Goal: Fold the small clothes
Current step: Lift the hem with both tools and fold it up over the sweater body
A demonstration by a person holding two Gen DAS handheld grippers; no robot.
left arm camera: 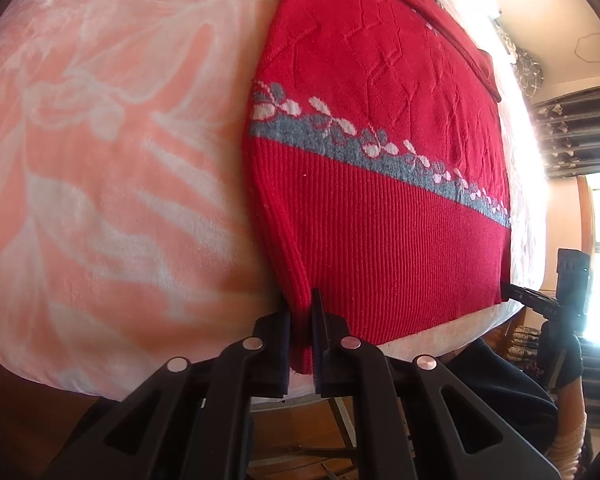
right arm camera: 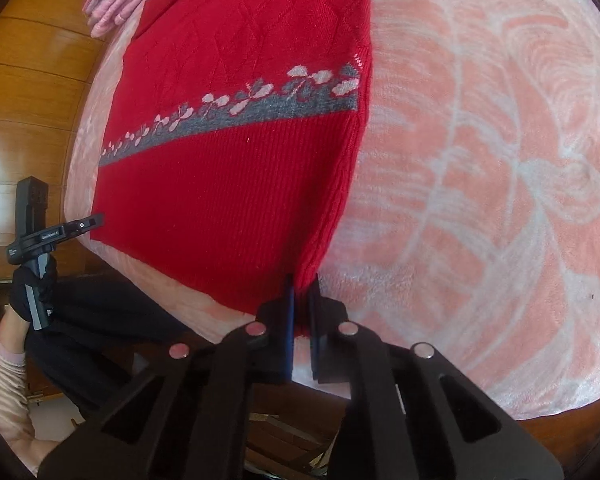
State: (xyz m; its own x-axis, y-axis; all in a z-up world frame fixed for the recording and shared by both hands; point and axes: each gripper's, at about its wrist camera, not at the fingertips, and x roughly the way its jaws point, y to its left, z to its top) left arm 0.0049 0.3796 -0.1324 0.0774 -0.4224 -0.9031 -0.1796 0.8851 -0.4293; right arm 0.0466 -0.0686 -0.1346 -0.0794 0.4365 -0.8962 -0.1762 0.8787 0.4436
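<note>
Firstly, left gripper (left arm camera: 300, 312): its two black fingers are drawn almost together on the near-left corner of the red sweater (left arm camera: 380, 168), with the ribbed hem pinched between the pads
Right gripper (right arm camera: 302, 304): jaws likewise nearly closed, clamping the near-right corner of the same hem; seen from the left wrist view, its tip meets the sweater's far hem corner at the edge of the bed
Left gripper from the other side: in the right wrist view its fingers touch the sweater's hem corner, and a gloved hand (right arm camera: 34, 288) grips the handle below
Red sweater: spread flat on the bed, hem toward the near edge, body running away toward the far side; a ribbed band fills the lower part
Grey band (right arm camera: 236, 116): runs across the sweater above the ribbing, topped by a row of white and grey flower shapes
Blanket (left arm camera: 100, 160): pink with a pale leaf pattern, covering the bed beneath the sweater and open on both sides of it
Pink garment (right arm camera: 116, 4): ribbed knit, bunched at the far edge of the bed, just beyond the sweater's top
Sleeve (right arm camera: 8, 384): pale ribbed cuff on the person's left arm, below the glove
Wood panelling (right arm camera: 36, 80): beside the bed
</note>
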